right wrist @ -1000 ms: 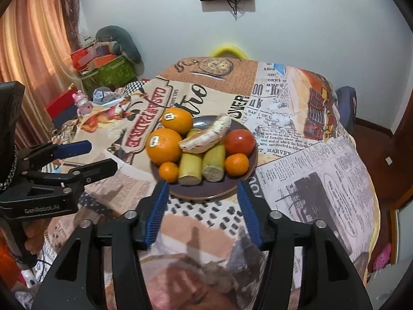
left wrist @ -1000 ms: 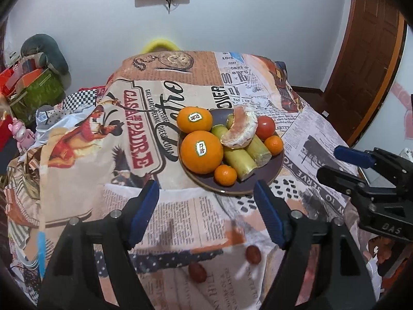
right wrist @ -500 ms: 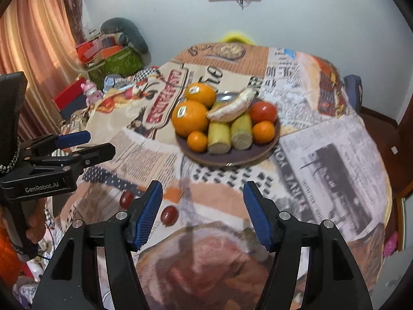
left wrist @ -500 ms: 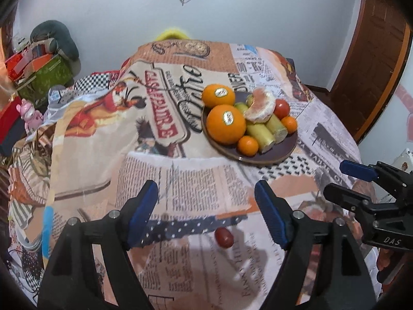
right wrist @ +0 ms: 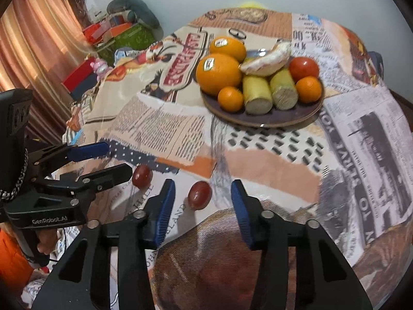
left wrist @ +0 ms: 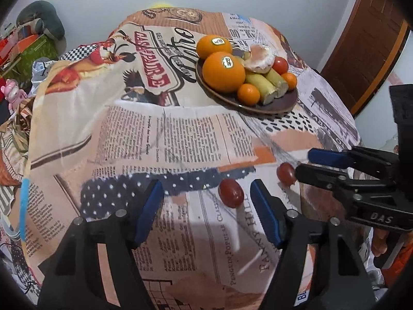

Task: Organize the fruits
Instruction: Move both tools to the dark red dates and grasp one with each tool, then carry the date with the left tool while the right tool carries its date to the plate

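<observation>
Right gripper (right wrist: 202, 204): jaws spread wide, nothing held, one small red fruit (right wrist: 199, 195) lying loose on the cloth between the blue pads, toward the left pad. Left gripper (left wrist: 206, 204): also spread and empty; a second red fruit (left wrist: 231, 193) sits just inside its right pad, not centred. Taking the plate (right wrist: 260, 121) as landmark: both red fruits lie on the tablecloth (left wrist: 160, 134) well short of the plate, on its near side, close to the table's front edge where the cloth begins to drop away. The two tools point at one another across a narrow patch, tips close together. Risks, as I judge them: the fruits are round, smooth and glossy, so a pad closing off-centre may squirt one sideways and send it rolling over the edge; the left tool's fruit looks most exposed, being hard by one pad. Cloth is soft and creased, could snag under a pad and drag. The tools might also knock together if both close at once. Squeezing hard could split thin skin. On the plate: two large oranges (right wrist: 219, 73) with stickers, two small mandarins, two cut pale-yellow stalk pieces, a tomatoish red fruit, a peeled citrus on top; bare room shows only at the plate's near rim, and a careless drop there might roll.
</observation>
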### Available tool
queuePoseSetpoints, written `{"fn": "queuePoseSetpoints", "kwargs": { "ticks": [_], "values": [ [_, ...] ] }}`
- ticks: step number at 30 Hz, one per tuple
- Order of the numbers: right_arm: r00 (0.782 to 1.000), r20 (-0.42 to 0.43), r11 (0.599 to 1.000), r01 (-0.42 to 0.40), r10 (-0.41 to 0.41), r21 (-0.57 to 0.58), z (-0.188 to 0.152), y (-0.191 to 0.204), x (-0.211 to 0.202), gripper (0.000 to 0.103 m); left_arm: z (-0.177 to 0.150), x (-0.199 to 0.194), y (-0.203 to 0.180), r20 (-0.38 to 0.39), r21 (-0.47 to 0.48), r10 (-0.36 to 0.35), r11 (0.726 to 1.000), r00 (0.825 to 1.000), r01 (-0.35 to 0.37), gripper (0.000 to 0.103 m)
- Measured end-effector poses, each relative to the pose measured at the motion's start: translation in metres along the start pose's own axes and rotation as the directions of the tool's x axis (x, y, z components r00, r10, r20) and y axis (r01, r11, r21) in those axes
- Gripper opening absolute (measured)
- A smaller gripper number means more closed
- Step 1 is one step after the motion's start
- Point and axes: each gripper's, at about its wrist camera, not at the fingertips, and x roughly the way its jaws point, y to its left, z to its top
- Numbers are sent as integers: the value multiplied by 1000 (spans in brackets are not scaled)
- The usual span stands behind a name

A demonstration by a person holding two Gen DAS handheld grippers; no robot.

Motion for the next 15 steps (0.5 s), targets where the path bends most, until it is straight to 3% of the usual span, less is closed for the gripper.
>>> {"fn": "queuePoseSetpoints", "kwargs": {
  "ticks": [9, 15],
  "values": [
    [998, -46, 998, 33, -35, -51, -4, 8, 19, 22, -3, 9, -6, -24, -6, -29, 1000, 999, 29, 56],
    [998, -31, 996, 48, -50, -73, -3, 8, 17, 18, 0, 20, -10, -64, -14, -64, 998, 996, 64, 36]
  ]
}}
